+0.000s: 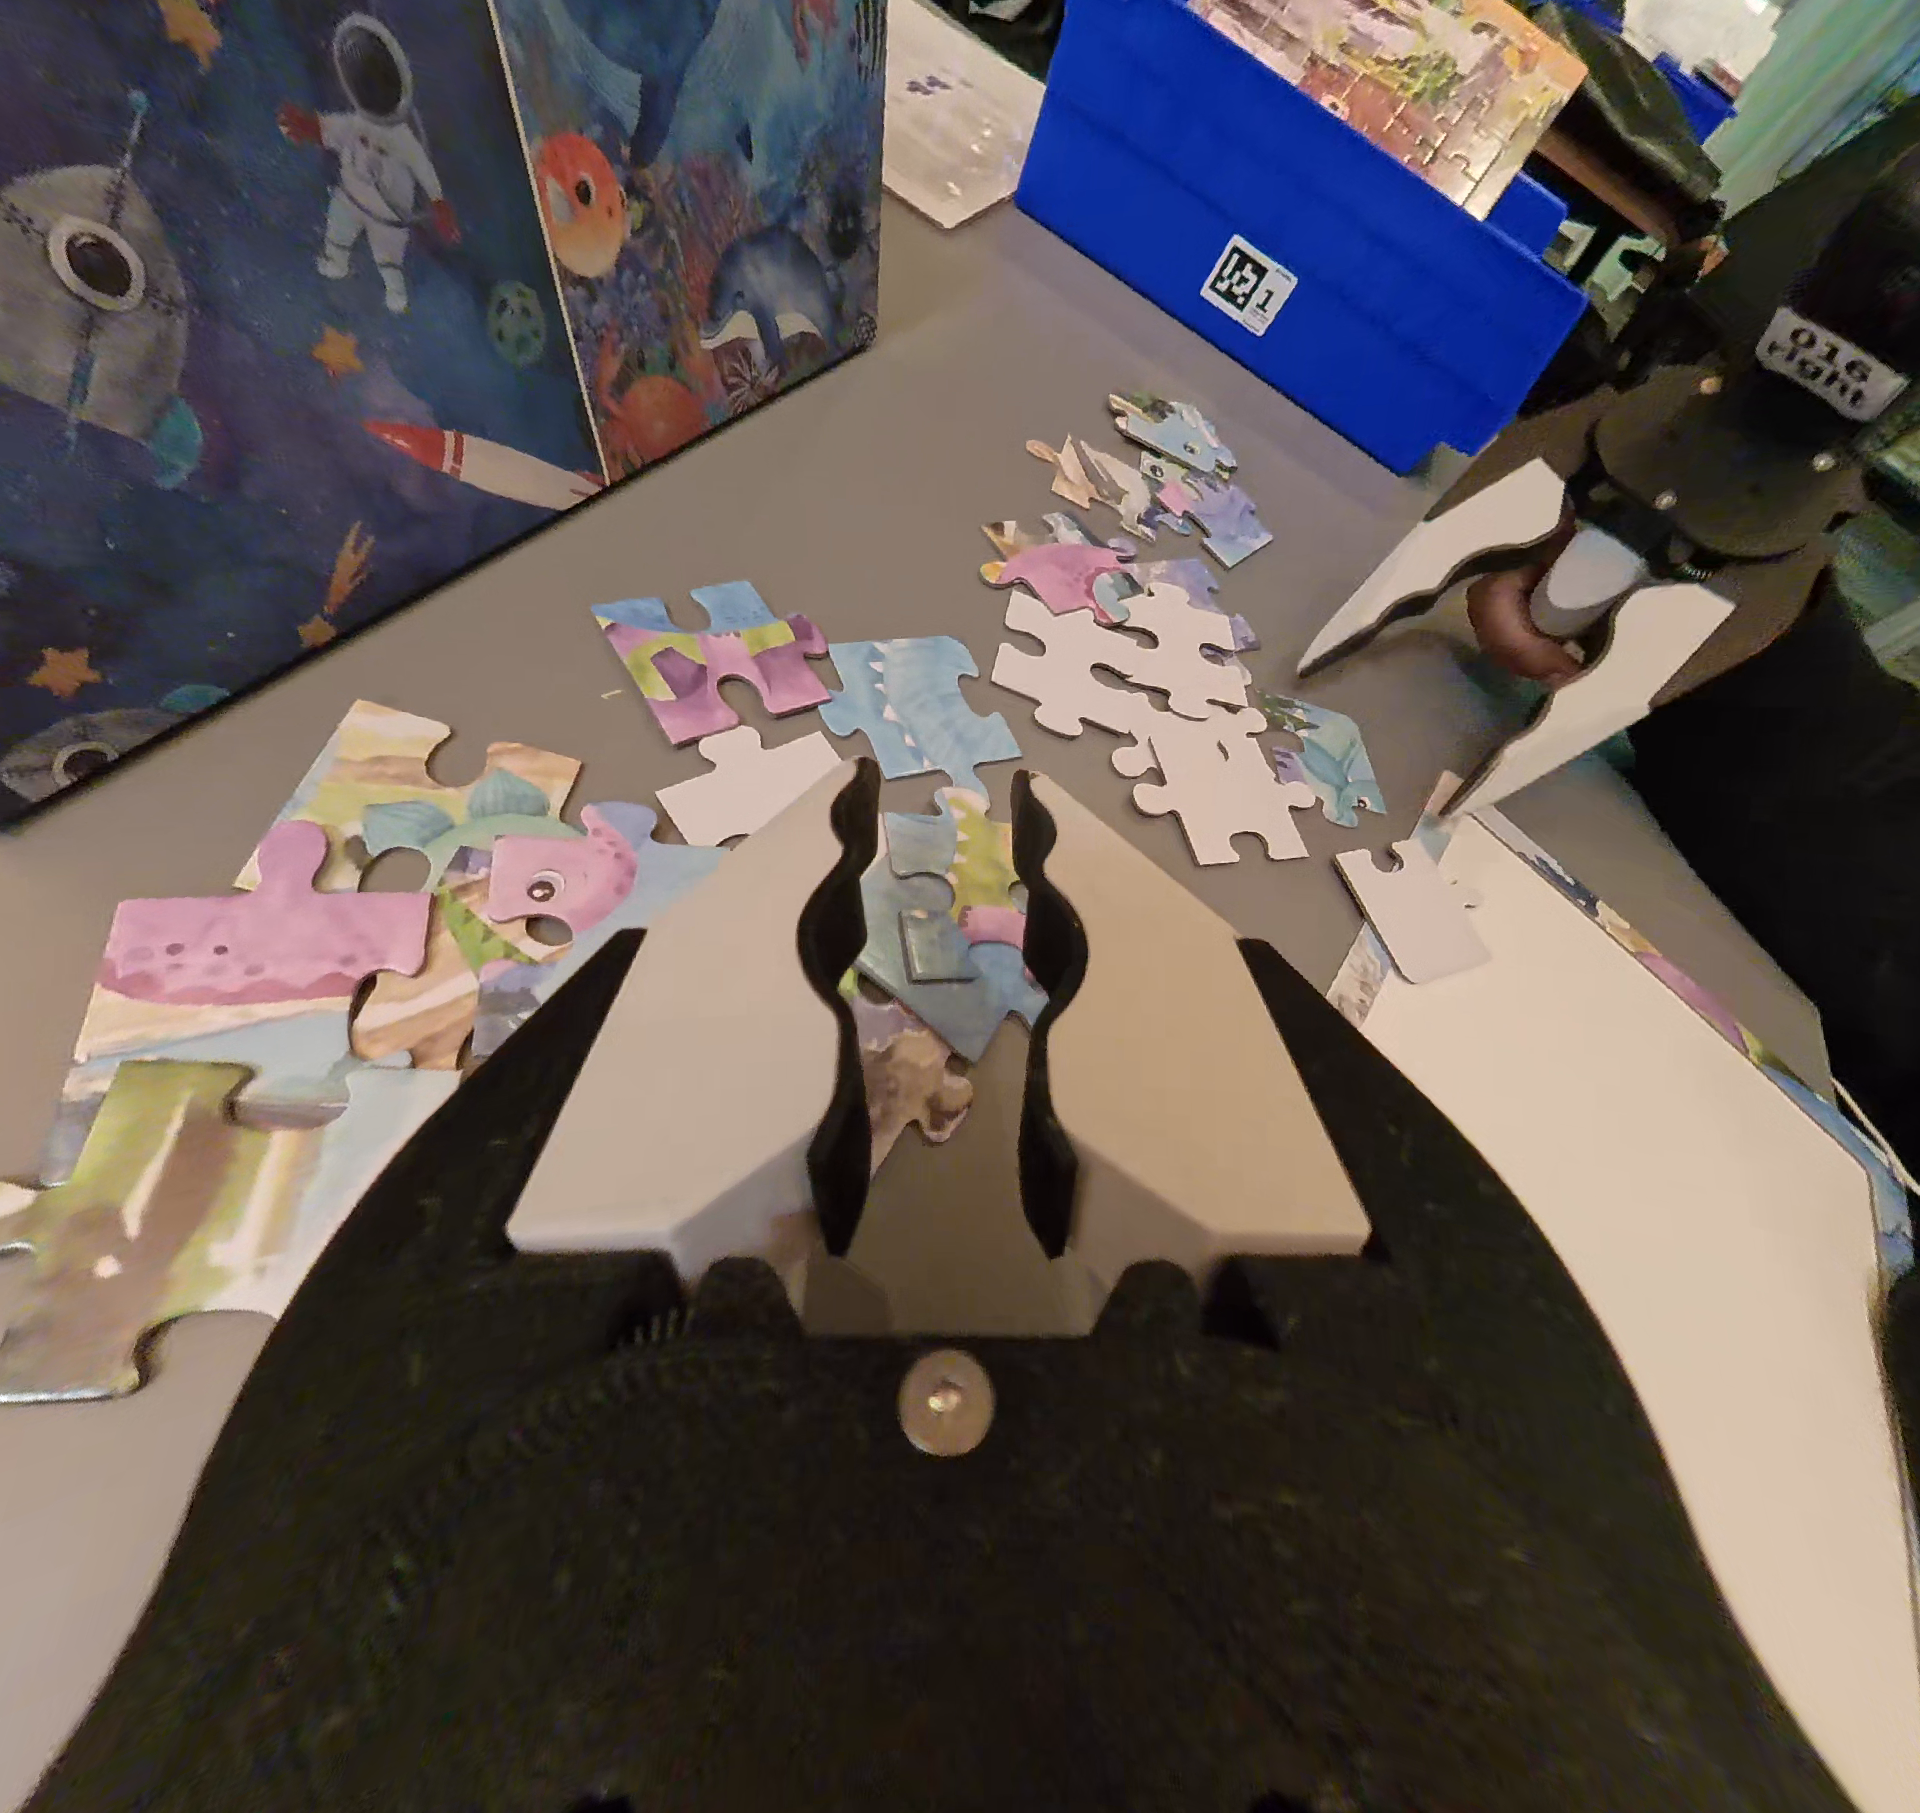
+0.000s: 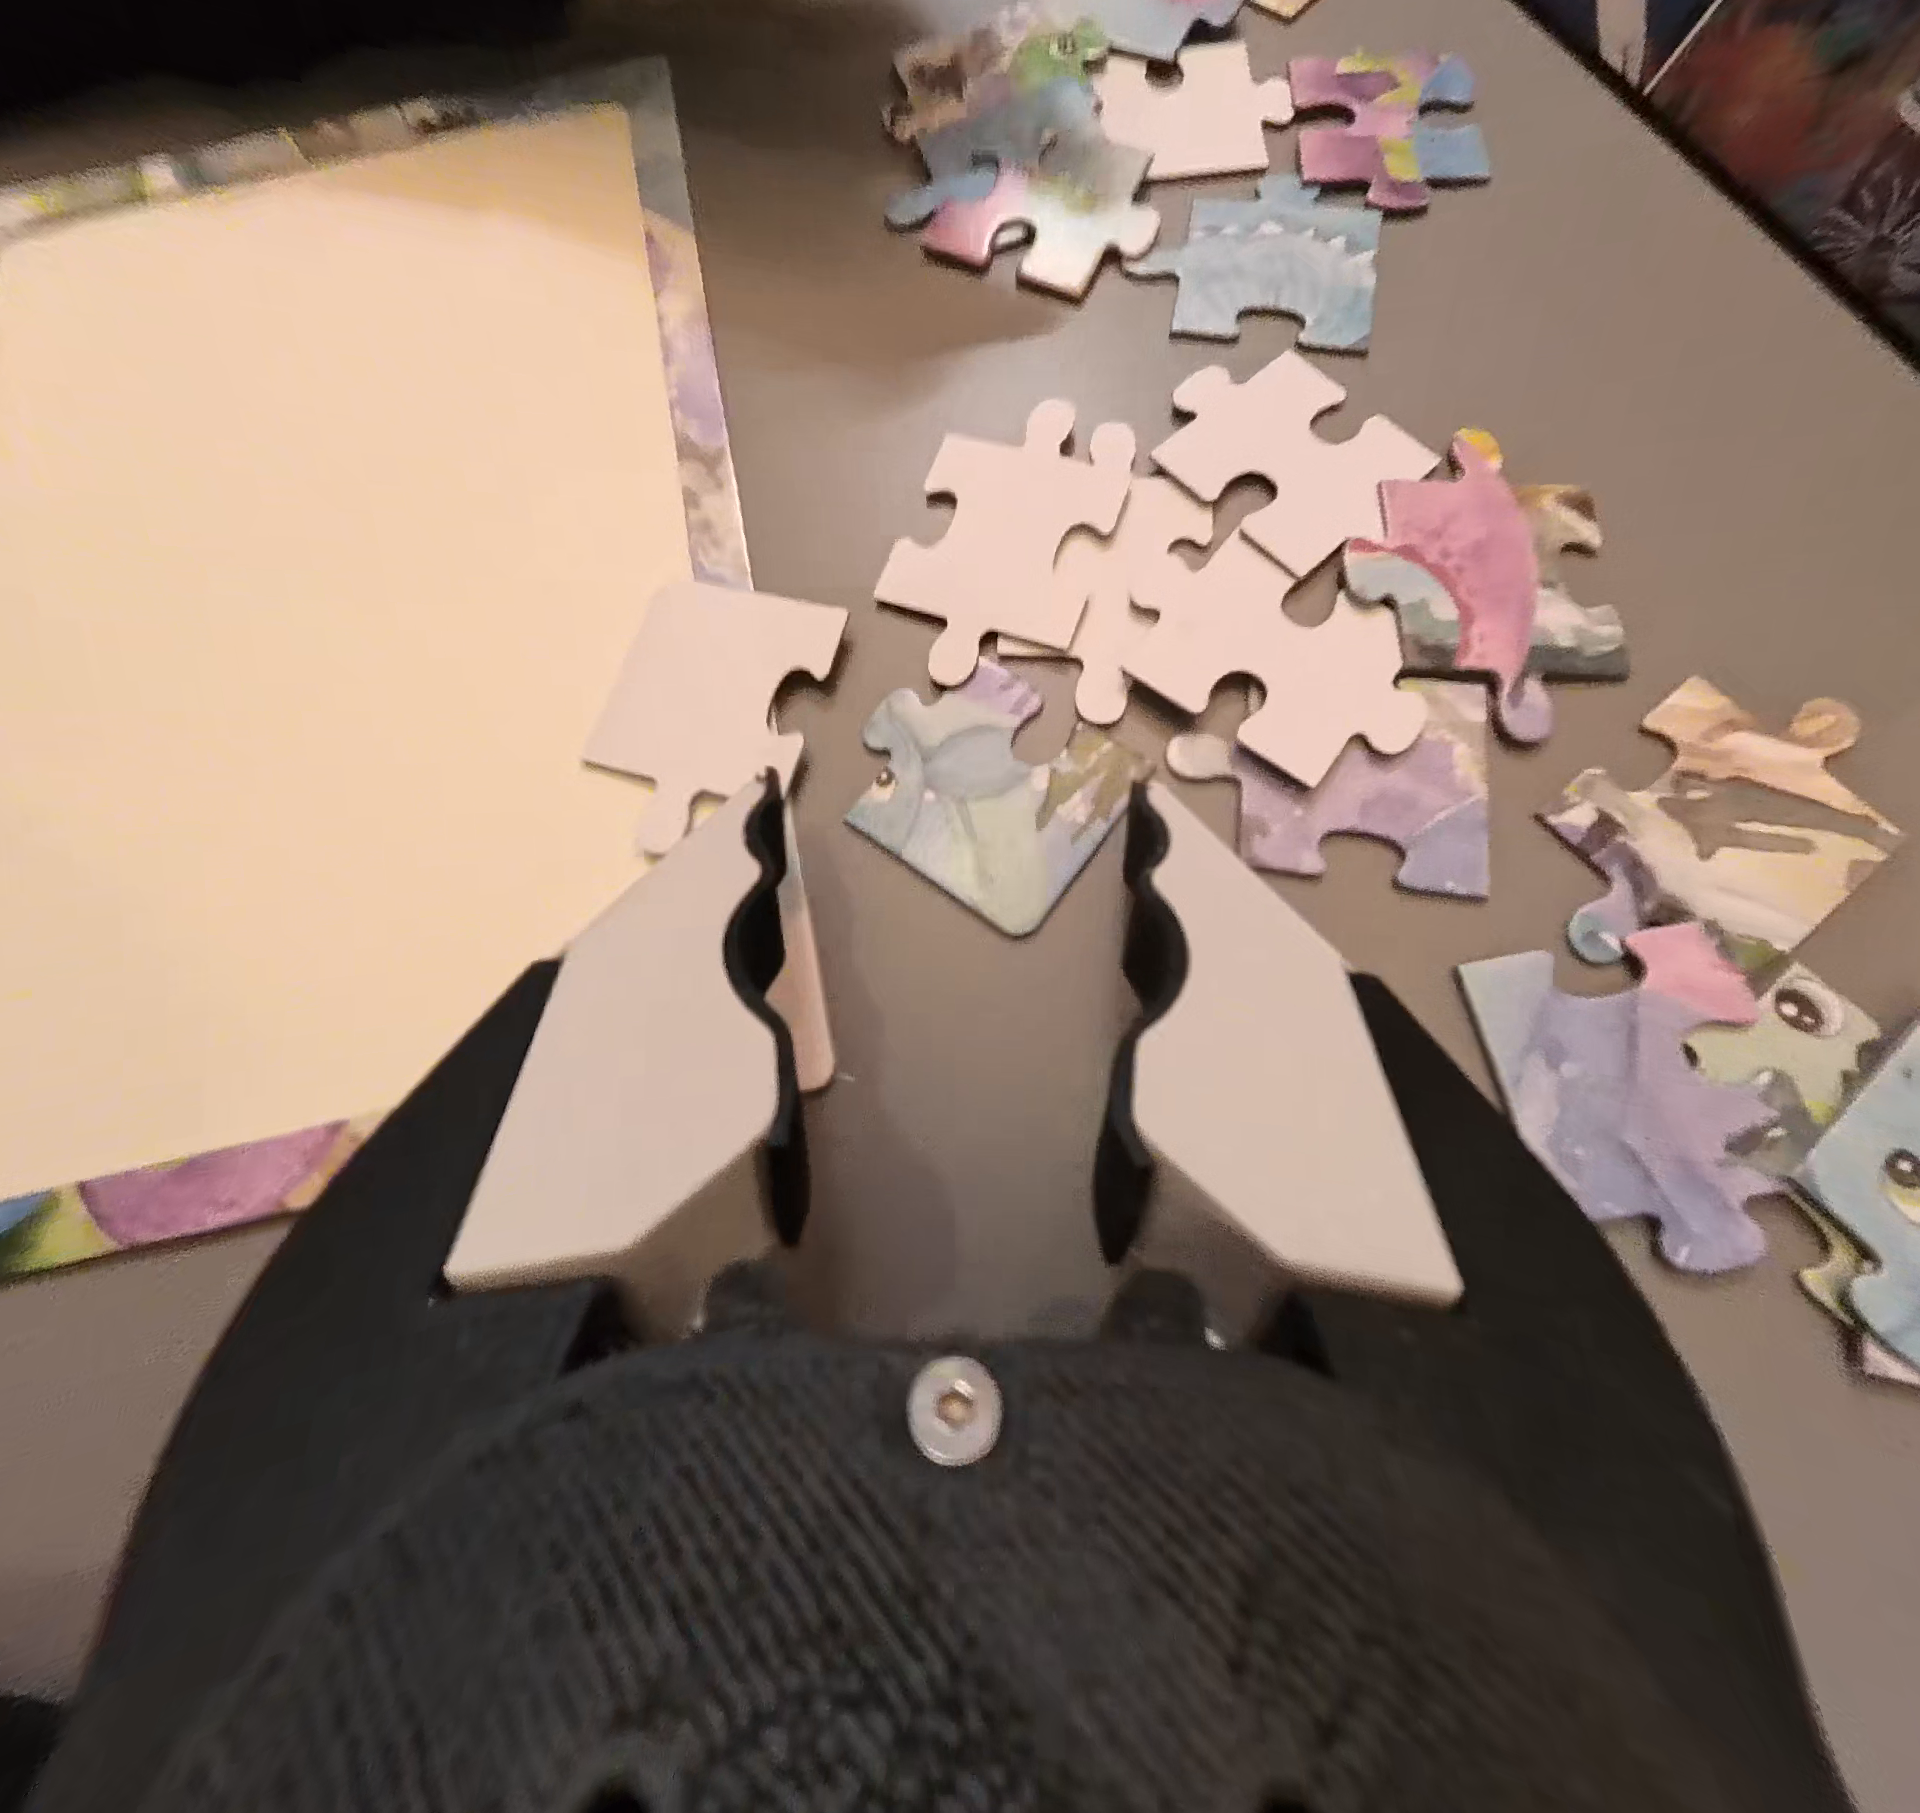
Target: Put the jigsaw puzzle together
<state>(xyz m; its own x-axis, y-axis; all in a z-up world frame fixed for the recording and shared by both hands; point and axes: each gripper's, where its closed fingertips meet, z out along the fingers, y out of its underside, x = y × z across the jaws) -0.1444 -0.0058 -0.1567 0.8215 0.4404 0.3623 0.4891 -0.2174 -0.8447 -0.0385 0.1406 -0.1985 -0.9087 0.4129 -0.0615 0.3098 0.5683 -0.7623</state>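
Grey table (image 1: 914,433) fills the scene, and the landmark is the pale puzzle tray (image 2: 312,568) with its painted border. Beyond the tray stands a big illustrated box (image 1: 312,257) and a blue bin (image 1: 1278,236). Loose jigsaw pieces (image 2: 1195,568) lie scattered just beside the tray, some face down and white, some showing pastel creatures. Left gripper (image 1: 943,787) hovers over the pieces near the tray, jaws parted a little, gripping nothing. Right gripper (image 2: 951,787) hangs at the tray's edge, spread wide, empty, above a blue corner piece (image 2: 977,818).
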